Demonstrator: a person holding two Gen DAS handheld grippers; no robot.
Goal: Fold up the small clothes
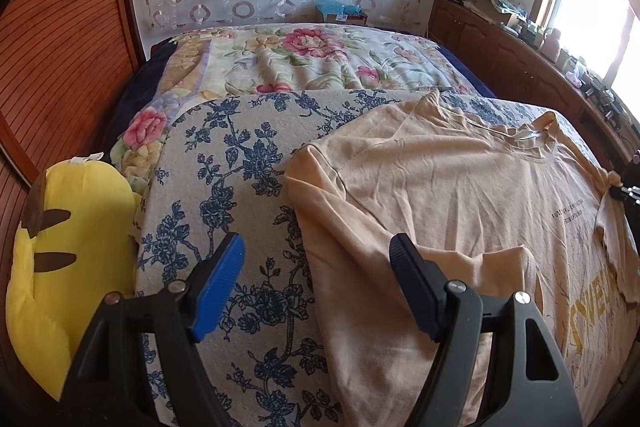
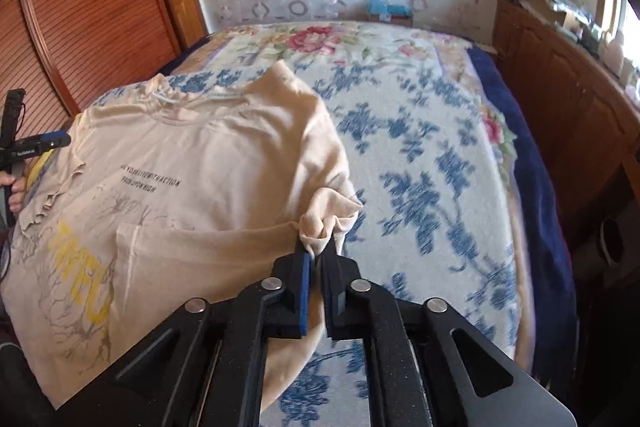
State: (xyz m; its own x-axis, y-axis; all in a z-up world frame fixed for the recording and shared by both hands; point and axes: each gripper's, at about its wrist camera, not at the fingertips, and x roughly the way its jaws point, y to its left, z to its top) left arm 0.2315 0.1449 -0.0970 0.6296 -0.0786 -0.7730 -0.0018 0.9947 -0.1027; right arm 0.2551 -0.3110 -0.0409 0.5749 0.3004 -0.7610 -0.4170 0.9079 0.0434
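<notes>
R fingers (image 2: 318,255) pinching tee (image 2: 192,163) sleeve | L fingers (image 1: 320,267) spread, over tee edge | on bedspread (image 2: 420,147)

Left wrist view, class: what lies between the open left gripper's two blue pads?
In the left wrist view, the left gripper stands open over the blue-flowered cover and the left edge of the beige T-shirt; neither pad presses on cloth.

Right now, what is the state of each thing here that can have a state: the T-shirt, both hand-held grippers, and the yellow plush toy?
T-shirt: spread print side up on the blue-flowered cover, not yet folded; right sleeve bunched.
Left hand-held gripper: open, over the shirt's left edge, holding nothing.
Right hand-held gripper: shut on the bunched sleeve.
Yellow plush toy: lying at the bed's edge, untouched.
Blue-flowered cover: laid flat under the shirt.
</notes>
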